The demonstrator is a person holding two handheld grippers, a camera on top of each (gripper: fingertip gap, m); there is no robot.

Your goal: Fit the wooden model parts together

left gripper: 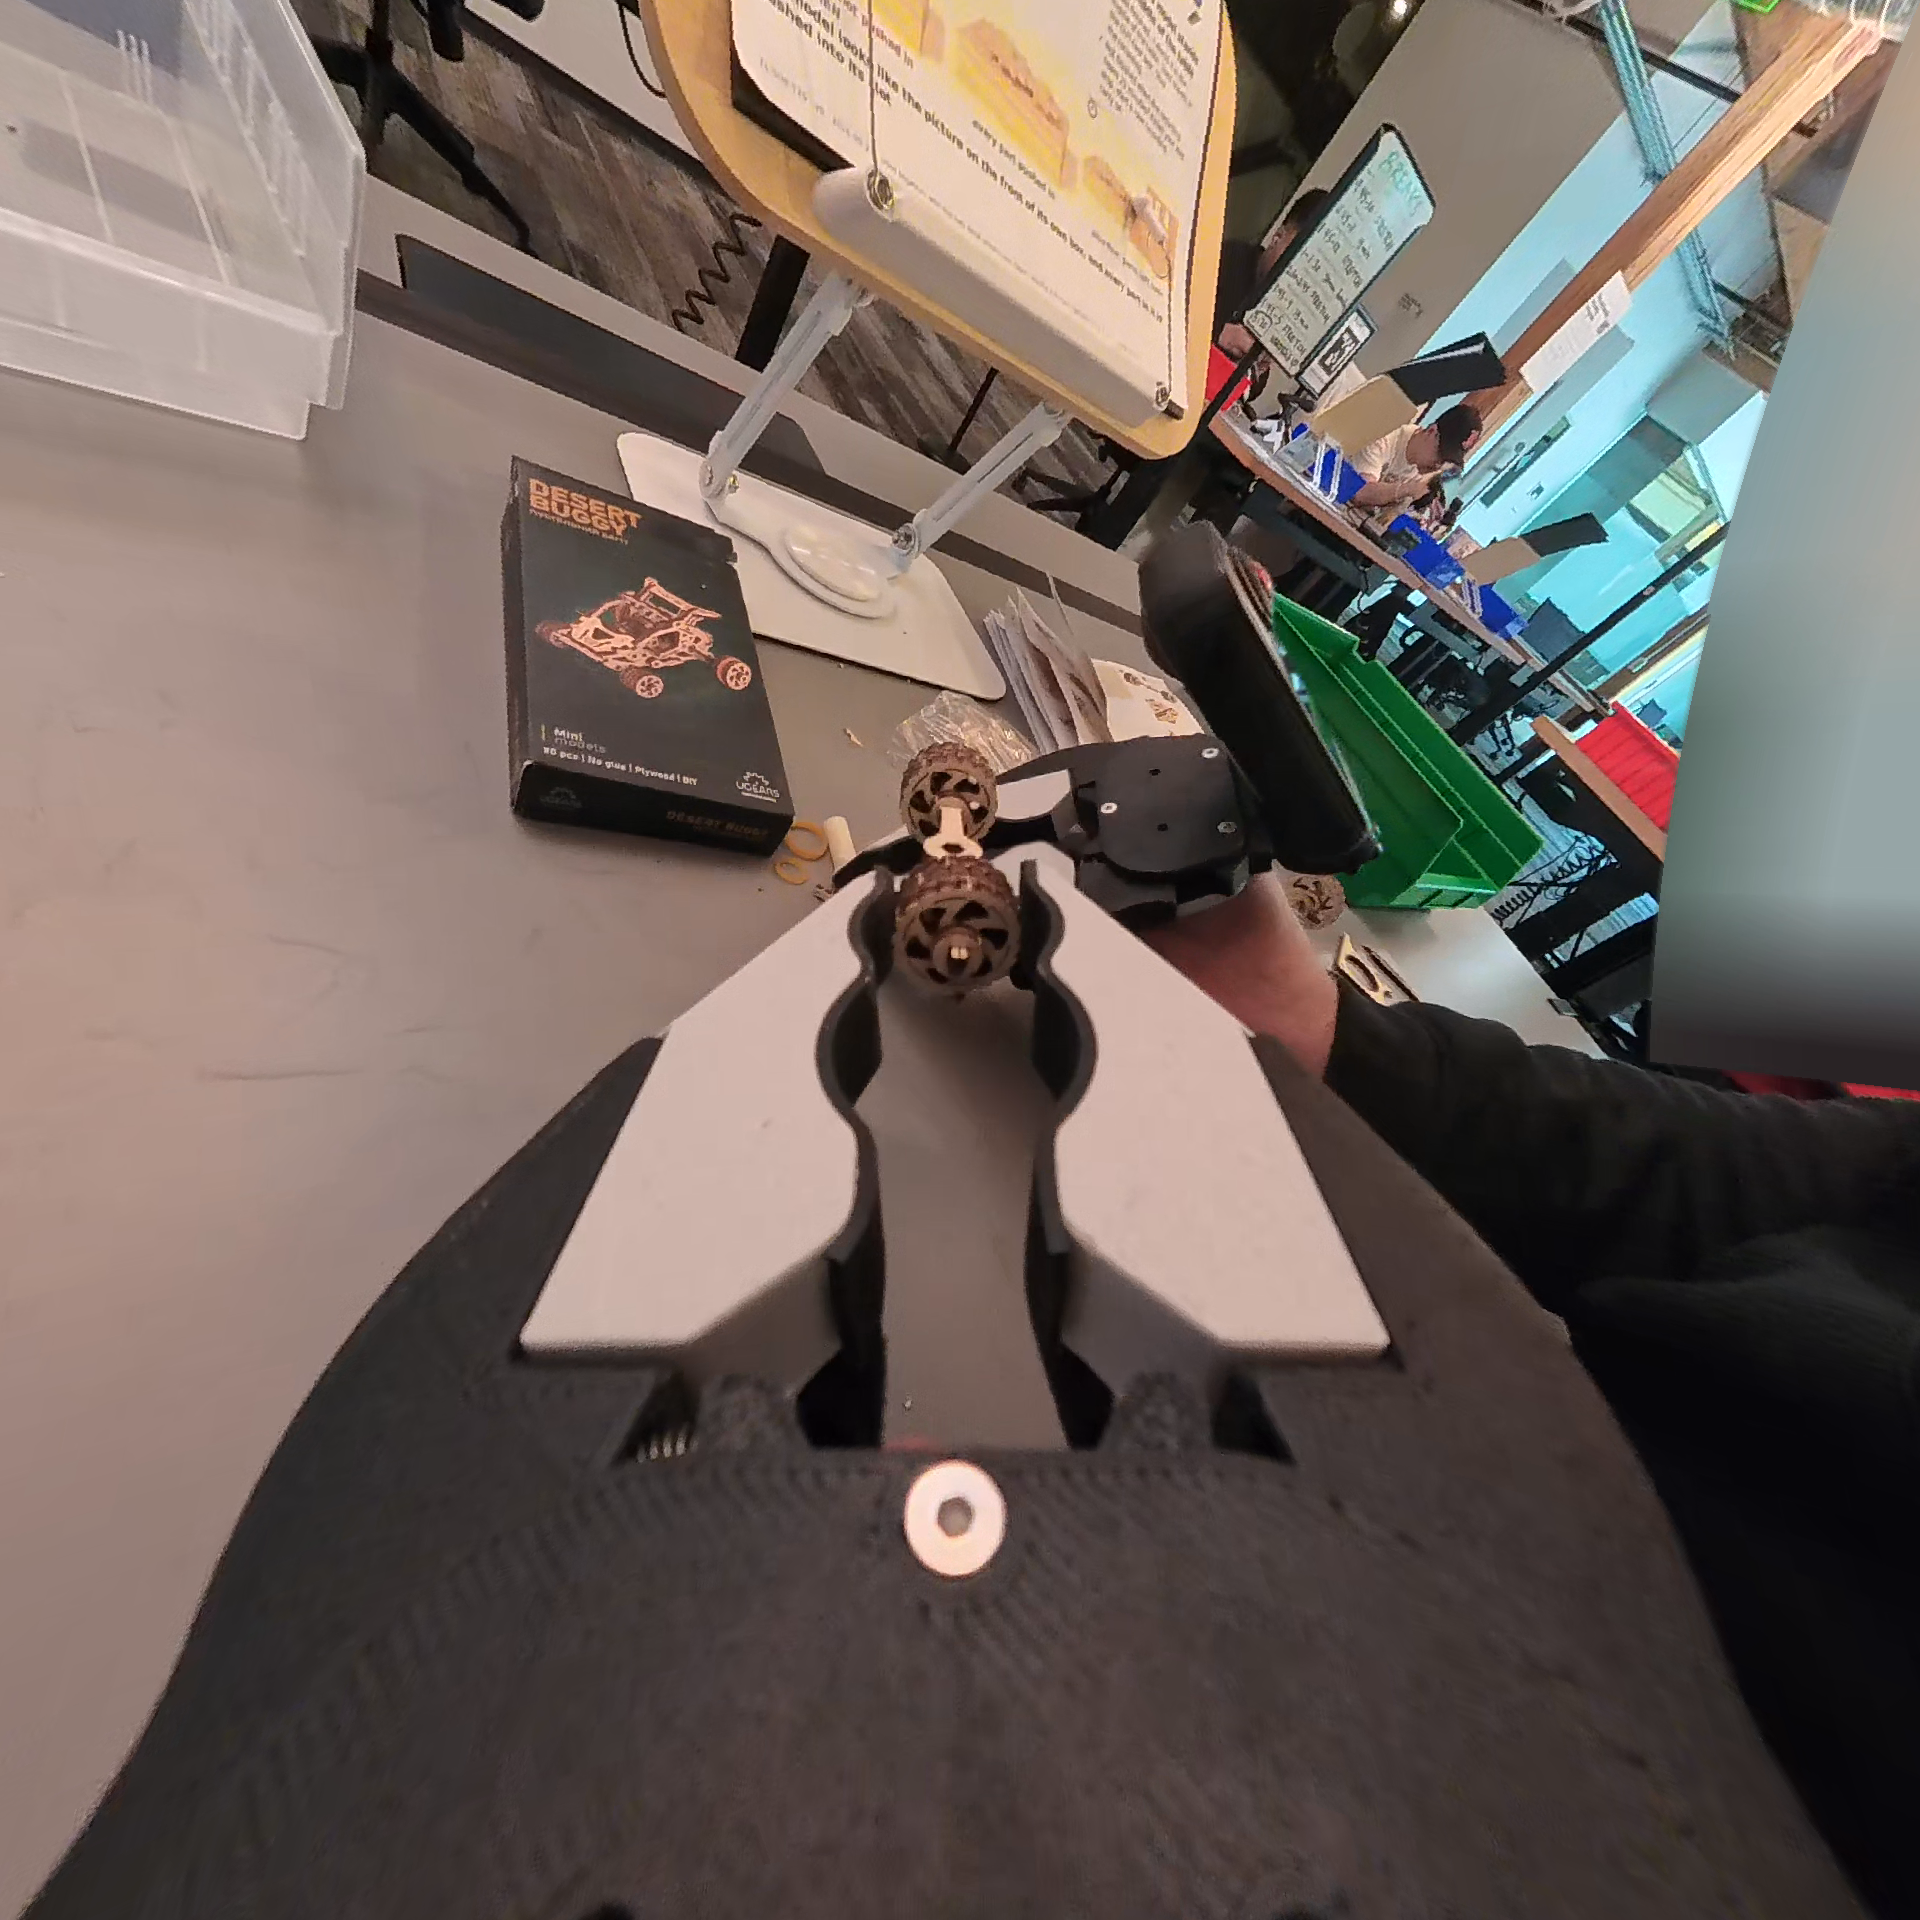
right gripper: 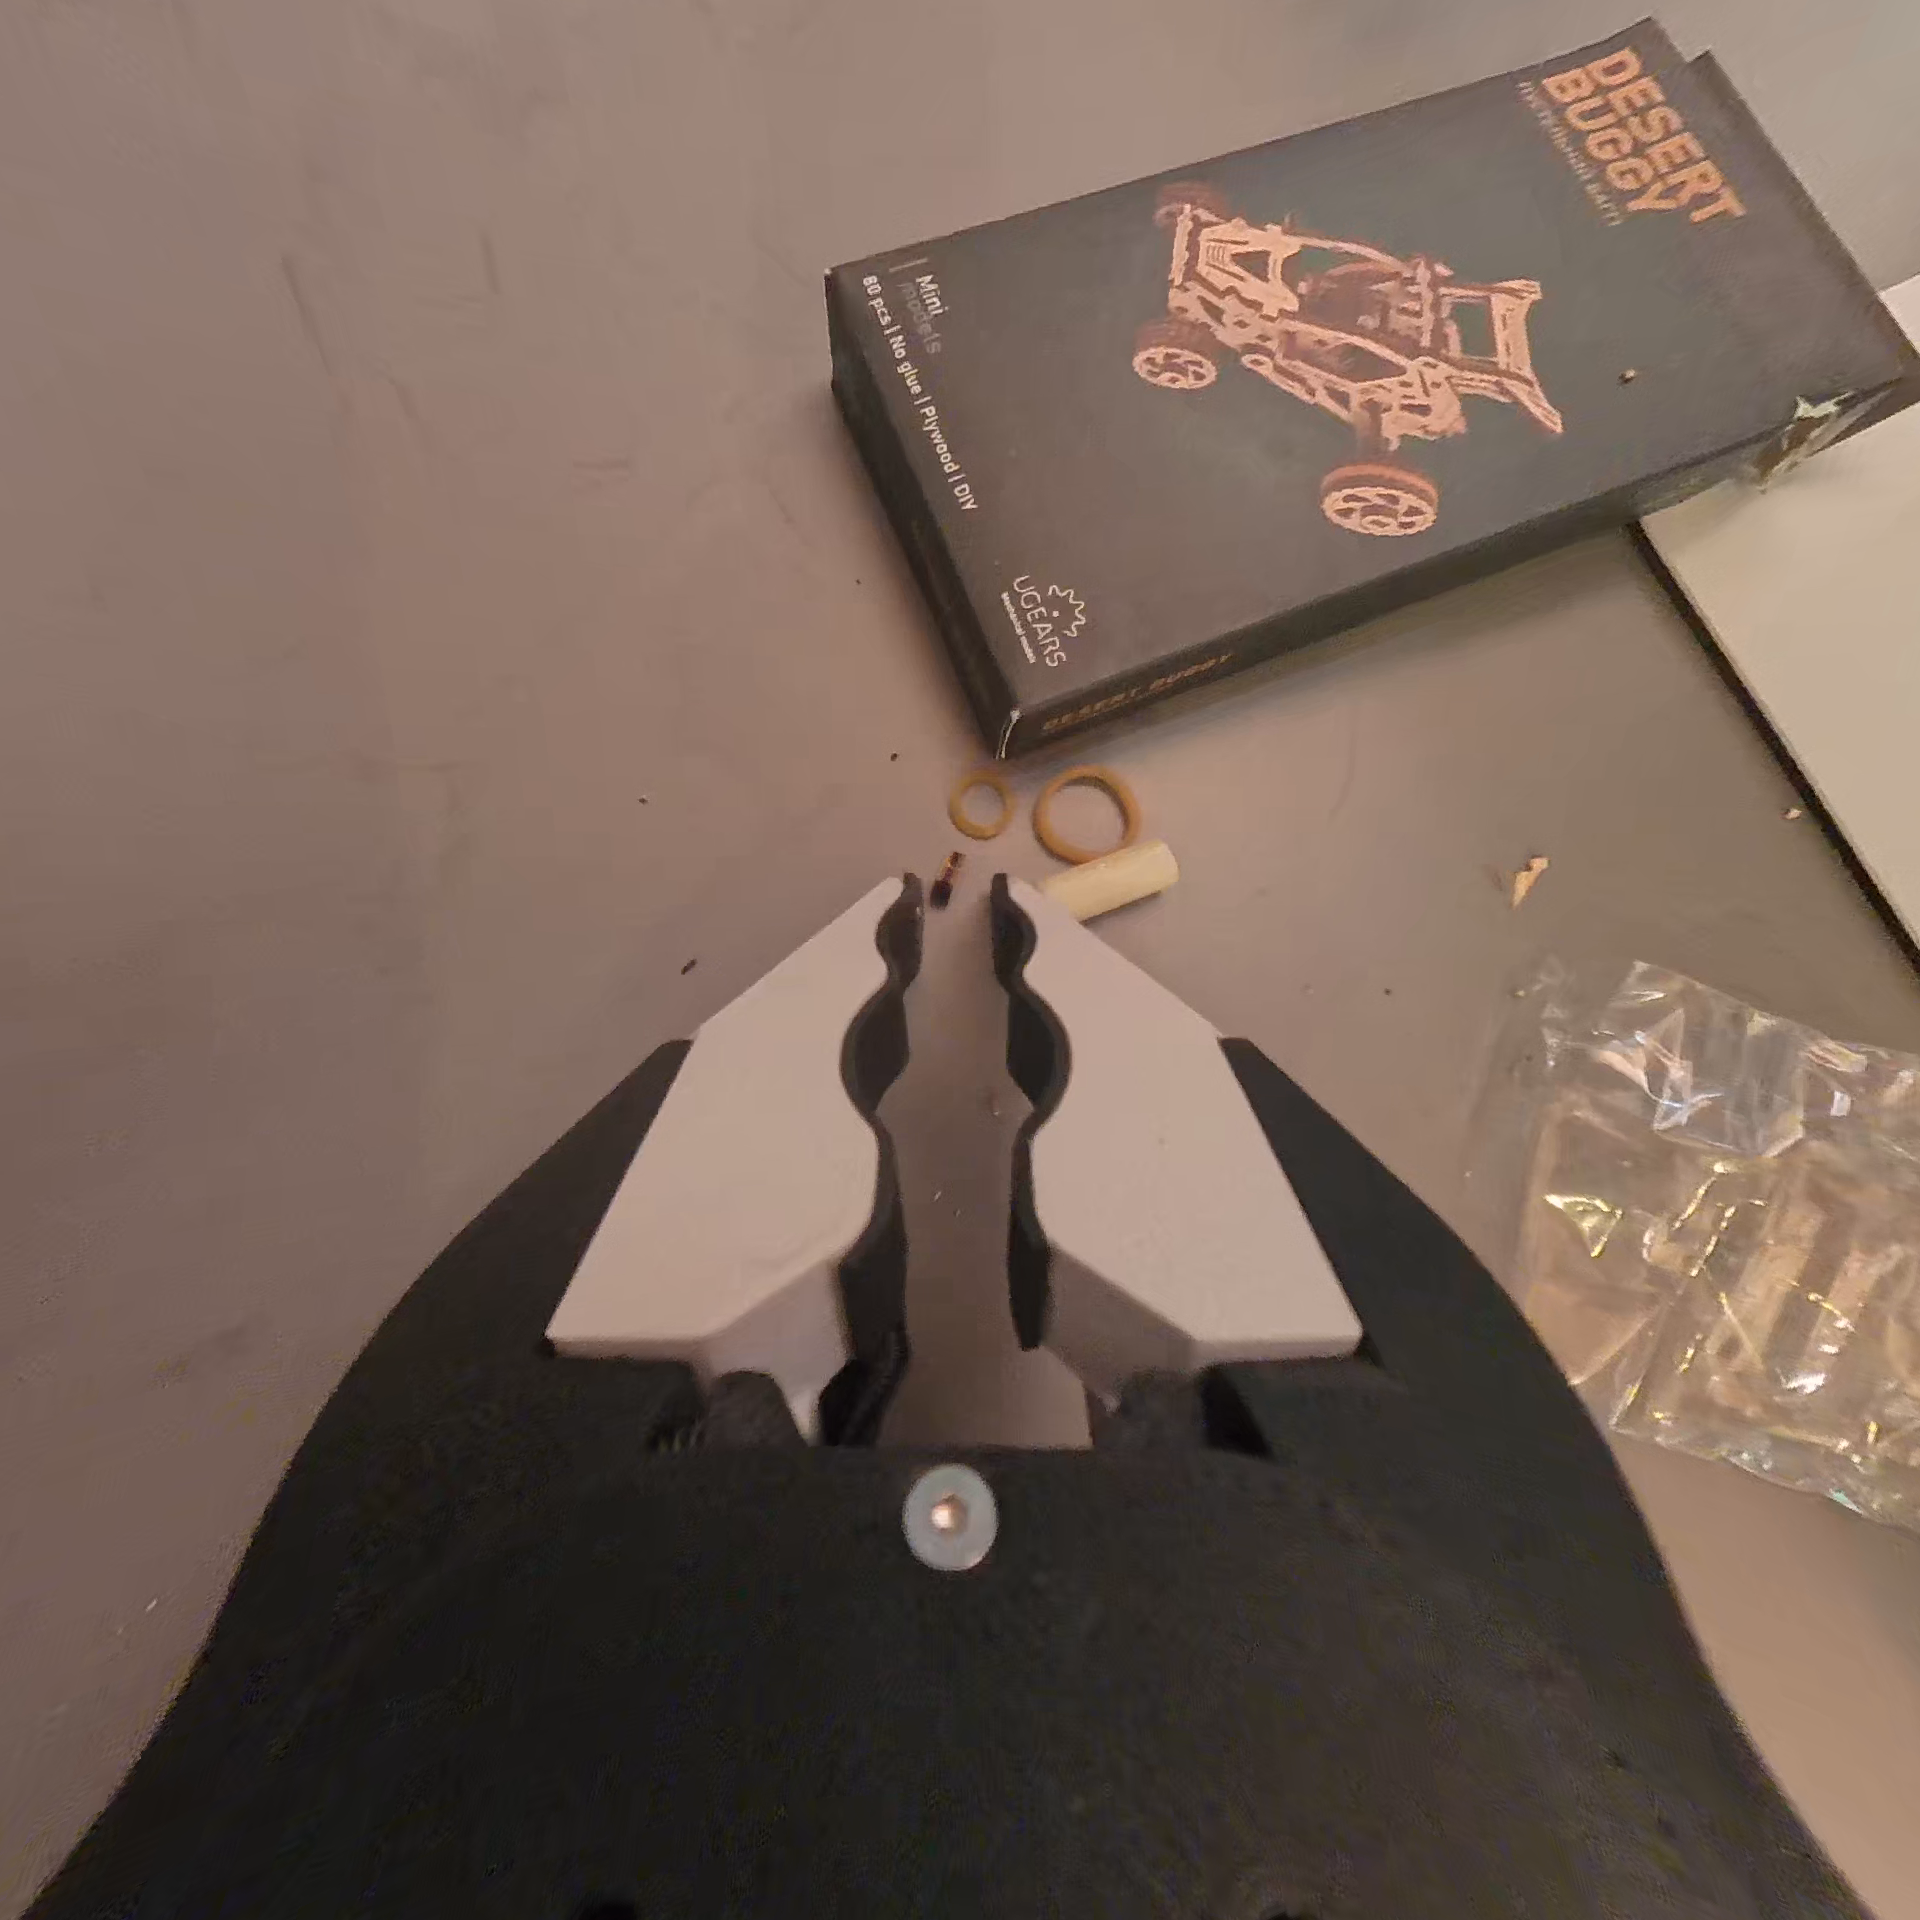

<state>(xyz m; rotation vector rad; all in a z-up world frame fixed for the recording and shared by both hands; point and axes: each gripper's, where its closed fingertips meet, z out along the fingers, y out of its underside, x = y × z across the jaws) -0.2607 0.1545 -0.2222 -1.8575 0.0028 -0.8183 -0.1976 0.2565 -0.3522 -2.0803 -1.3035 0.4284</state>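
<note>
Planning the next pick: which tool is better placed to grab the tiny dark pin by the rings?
Right. The right tool is open with its tips at the pin; the left tool is shut on the wheel set.

Grey table [left gripper: 208,831] under the gripper, dark patterned floor [left gripper: 582,156] beyond it, long desks [left gripper: 1455,582] off to the right, bright teal-lit walls [left gripper: 1621,343] further back.

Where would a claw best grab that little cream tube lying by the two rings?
Probably across its middle, from above: the cream tube lies flat on the table, long sides exposed, one end hidden behind the right claw.
</note>
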